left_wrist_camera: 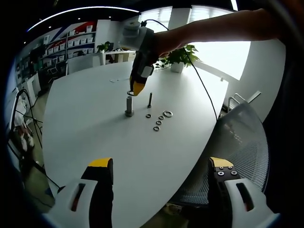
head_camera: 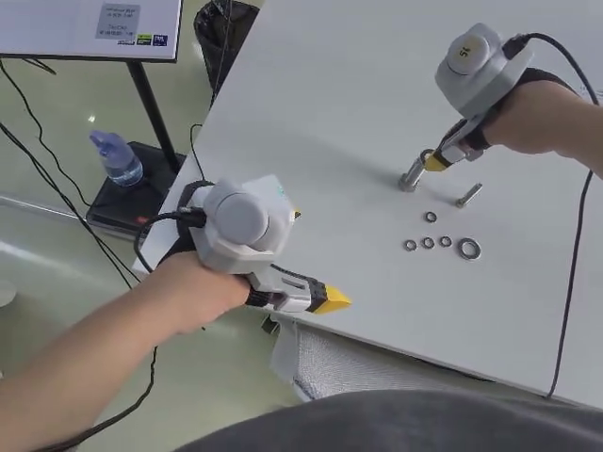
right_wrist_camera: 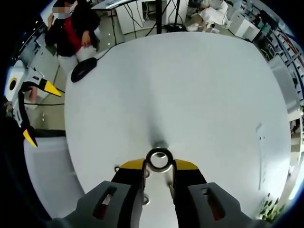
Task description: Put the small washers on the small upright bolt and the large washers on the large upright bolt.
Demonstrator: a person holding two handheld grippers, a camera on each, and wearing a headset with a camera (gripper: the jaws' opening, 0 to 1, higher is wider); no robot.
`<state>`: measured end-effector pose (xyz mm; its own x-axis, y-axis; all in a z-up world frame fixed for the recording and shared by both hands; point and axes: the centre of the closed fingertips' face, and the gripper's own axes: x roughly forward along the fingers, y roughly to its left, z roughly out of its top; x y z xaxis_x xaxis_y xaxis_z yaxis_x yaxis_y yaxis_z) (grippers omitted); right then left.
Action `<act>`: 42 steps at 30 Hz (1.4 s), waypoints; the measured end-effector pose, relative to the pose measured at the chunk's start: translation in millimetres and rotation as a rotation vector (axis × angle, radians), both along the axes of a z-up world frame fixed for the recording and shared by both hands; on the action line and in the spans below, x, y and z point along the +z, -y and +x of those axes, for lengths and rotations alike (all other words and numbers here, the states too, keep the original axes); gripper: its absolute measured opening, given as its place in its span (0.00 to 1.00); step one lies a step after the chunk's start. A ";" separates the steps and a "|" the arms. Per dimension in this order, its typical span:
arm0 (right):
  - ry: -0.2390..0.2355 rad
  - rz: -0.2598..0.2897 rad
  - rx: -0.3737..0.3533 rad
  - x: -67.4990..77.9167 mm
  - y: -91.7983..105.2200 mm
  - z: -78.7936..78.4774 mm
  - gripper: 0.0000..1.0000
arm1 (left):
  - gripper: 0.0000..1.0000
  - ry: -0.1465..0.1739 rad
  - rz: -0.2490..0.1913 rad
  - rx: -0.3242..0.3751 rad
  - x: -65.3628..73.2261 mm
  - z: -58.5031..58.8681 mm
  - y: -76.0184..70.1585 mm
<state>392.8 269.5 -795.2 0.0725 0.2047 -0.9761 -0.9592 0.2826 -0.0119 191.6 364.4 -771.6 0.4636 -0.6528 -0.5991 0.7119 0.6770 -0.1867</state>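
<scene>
White table (head_camera: 311,113) under everything, with a bluish bottle (head_camera: 115,157) on the floor off its left edge in the head view. Right gripper (head_camera: 435,162) at the far side of the work, jaws pinching a large washer (right_wrist_camera: 158,159) by its rim, ring face-on and round in the right gripper view. Held directly over the top of the large upright bolt (head_camera: 412,176), just above it as seen from the left gripper view; touching or not, cannot tell. Small upright bolt (head_camera: 468,196) just beside the large one, apart from it. Loose and flat on the table near the two bolts: four small washers (head_camera: 428,243), three in a short row and one between that row and the bolts, plus a second large washer (head_camera: 468,249) at the row's end, just beside the last small one. Left gripper (head_camera: 332,300) well apart from the bolts, at the near table edge, jaws spread wide, yellow tips pointing across the table toward the bolts in the left gripper view. Also at the left of the right gripper view, tips likewise parted. Grey mesh chair (left_wrist_camera: 242,140) beside the table on the right of the left gripper view, potted plant (left_wrist_camera: 183,56) at the table's far end, shelving (left_wrist_camera: 71,40) along the back wall. Person (right_wrist_camera: 76,26) in dark and red clothing beyond the table's edge at the top left of the right gripper view.
</scene>
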 end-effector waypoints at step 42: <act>-0.018 -0.035 0.019 -33.3 -5.0 7.2 0.21 | 0.95 0.055 -0.025 -0.079 2.7 -1.7 12.6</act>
